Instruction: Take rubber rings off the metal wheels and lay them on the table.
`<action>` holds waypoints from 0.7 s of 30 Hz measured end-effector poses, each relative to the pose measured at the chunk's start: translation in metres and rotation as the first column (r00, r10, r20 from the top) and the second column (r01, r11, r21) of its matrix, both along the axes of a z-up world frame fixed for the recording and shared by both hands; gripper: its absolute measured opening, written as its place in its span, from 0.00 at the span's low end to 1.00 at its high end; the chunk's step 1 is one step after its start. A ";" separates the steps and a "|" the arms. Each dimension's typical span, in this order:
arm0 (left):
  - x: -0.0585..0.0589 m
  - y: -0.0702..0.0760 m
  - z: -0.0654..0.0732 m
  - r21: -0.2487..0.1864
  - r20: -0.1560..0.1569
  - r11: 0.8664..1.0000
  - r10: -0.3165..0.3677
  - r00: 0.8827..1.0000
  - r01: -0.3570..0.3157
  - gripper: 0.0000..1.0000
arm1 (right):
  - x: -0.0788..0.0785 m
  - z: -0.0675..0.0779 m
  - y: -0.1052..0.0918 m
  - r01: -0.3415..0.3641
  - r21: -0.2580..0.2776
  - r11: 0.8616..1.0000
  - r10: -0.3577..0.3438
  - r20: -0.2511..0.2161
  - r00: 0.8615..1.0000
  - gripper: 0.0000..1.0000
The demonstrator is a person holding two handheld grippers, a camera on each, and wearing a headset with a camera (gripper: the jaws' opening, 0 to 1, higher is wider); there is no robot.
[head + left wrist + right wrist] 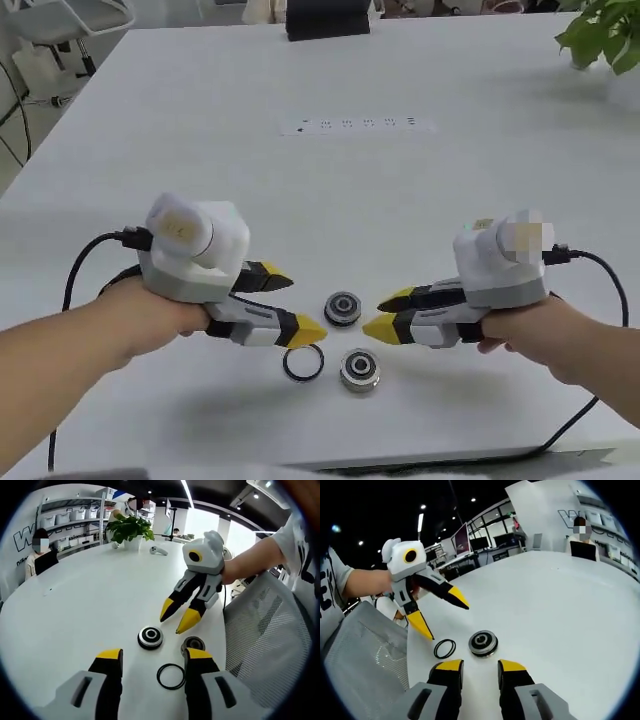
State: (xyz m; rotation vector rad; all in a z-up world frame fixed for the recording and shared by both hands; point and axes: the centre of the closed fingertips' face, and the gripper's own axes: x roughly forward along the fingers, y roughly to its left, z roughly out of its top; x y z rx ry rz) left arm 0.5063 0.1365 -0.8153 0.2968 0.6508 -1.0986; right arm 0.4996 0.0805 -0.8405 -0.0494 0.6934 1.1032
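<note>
Currently both grippers hang low over the tabletop (470,180) near the middle of its front edge, tips facing each other. Left gripper (300,305): jaws spread wide, nothing in them. Right gripper (378,314): jaws apart with a narrower gap, also empty. Between the tips sits a metal wheel (343,308) with its black rubber on. Closer to the edge stands a bare wheel (359,368), with a loose rubber ring (303,362) flat just beside it, on the left gripper's side.

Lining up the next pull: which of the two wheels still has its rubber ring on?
The farther wheel, away from the person: its rim looks black. The nearer wheel shows a bare metal rim, with the loose ring lying beside it.
</note>
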 end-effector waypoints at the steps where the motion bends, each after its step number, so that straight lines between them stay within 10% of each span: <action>1: 0.000 -0.002 -0.001 0.001 -0.002 1.000 -0.004 1.000 0.004 0.45 | 0.000 0.000 0.000 0.002 0.003 1.000 -0.002 -0.002 1.000 0.25; 21: 0.010 -0.028 -0.012 0.016 -0.012 0.998 -0.053 0.999 0.053 0.34 | 0.003 -0.005 -0.002 -0.001 0.002 1.000 0.001 0.001 1.000 0.25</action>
